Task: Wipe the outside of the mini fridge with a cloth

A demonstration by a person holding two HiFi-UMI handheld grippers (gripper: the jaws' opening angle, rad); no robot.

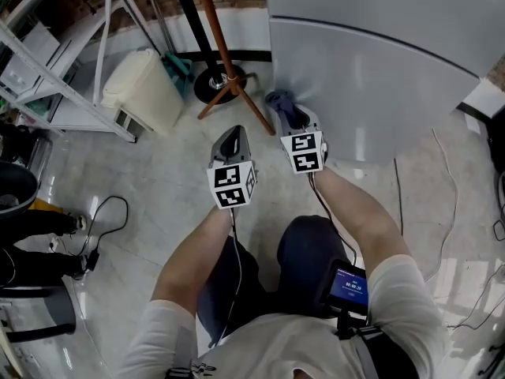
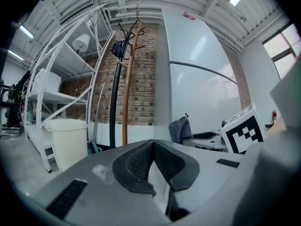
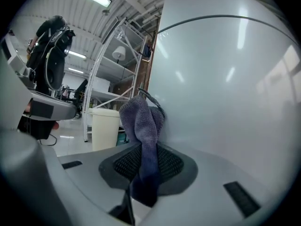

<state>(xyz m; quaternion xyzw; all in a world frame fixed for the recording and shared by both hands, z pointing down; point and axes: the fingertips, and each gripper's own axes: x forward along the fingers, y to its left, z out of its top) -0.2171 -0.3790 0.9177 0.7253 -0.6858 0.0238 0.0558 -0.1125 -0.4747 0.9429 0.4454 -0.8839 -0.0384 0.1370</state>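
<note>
grey-blue cloth (image 1: 279, 101) shows up in the head view, bunched at the tip of the right gripper (image 1: 289, 118), right at the lower left corner of the pale grey mini fridge (image 1: 379, 69). the left gripper (image 1: 231, 137) hangs just beside it over the shiny floor (image 1: 158, 180), apart from the fridge, its marker cube facing up. off to the left, a cream bin (image 1: 146, 89) sits near a white shelf rack (image 1: 63, 85), and a wooden coat stand (image 1: 225, 65) rises between the bin and the fridge. over to the left gripper view: the left gripper (image 2: 153, 147) has its two ribbed pads pressed together, nothing between them. beyond it the coat stand (image 2: 126, 93) stands against a brick wall (image 2: 141, 93), the bin (image 2: 68, 138) is low on the left, the fridge (image 2: 197, 79) towers on the right, and the cloth (image 2: 180, 128) pokes up beside the other gripper's marker cube (image 2: 244, 133). now the right gripper view: the right gripper (image 3: 143, 166) is clamped on the cloth (image 3: 143, 126), which stands up out of the pads in a thick fold, its upper edge against the smooth side of the fridge (image 3: 225, 79). the bin (image 3: 104, 126) sits behind, to the left.
</note>
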